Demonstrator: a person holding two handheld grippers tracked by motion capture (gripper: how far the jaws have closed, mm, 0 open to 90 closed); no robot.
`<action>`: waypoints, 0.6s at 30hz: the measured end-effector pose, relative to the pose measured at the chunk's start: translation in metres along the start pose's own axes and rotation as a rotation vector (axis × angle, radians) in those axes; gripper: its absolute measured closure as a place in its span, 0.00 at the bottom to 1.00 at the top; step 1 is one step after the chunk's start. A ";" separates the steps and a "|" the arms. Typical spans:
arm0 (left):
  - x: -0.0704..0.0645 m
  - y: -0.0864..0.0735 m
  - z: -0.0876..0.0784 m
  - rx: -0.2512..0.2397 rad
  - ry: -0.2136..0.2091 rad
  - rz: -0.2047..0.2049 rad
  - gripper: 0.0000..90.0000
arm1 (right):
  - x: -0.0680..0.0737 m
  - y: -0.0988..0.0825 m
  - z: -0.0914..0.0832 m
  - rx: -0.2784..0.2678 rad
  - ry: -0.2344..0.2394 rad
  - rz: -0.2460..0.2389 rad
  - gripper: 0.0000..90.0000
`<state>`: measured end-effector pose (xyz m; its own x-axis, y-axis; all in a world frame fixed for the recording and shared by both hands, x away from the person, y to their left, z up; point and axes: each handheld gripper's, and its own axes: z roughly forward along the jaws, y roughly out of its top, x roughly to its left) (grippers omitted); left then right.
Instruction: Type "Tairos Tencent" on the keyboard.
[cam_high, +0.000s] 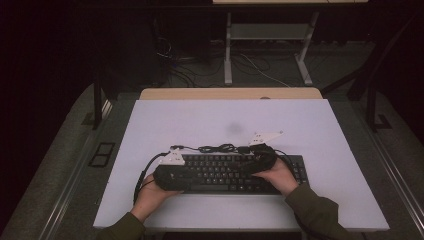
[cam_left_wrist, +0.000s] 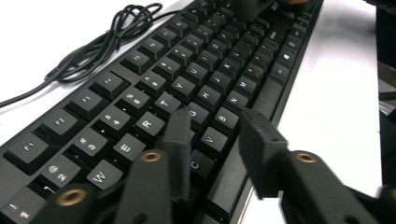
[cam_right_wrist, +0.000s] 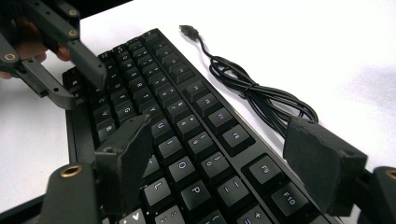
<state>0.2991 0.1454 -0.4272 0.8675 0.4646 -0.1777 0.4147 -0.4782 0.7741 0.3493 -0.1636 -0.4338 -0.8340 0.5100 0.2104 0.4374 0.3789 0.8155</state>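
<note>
Keyboard (cam_high: 227, 173) runs crosswise; left gripper (cam_left_wrist: 215, 140) hovers unclenched over its left keys, right gripper (cam_right_wrist: 233, 154) spread wide astride the right half, grasping nothing.

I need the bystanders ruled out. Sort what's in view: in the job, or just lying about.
In the job:
keyboard
left gripper, open over the keys
right gripper, open over the keys

Lying about:
cable, bundled behind the keyboard
table
desk frame on the floor beyond
</note>
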 end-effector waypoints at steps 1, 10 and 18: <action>0.000 0.000 0.000 -0.003 0.012 -0.001 0.58 | 0.000 0.000 0.000 0.000 0.003 0.001 0.26; 0.002 0.001 0.002 -0.034 0.047 -0.010 0.37 | 0.000 -0.005 -0.005 0.006 0.000 0.003 0.26; 0.001 0.001 0.002 -0.045 0.069 -0.007 0.27 | 0.004 -0.007 -0.013 0.013 0.022 0.002 0.33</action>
<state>0.3015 0.1435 -0.4278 0.8427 0.5193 -0.1423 0.4072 -0.4417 0.7995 0.3386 -0.1748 -0.4319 -0.8405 0.4934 0.2238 0.4429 0.3879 0.8083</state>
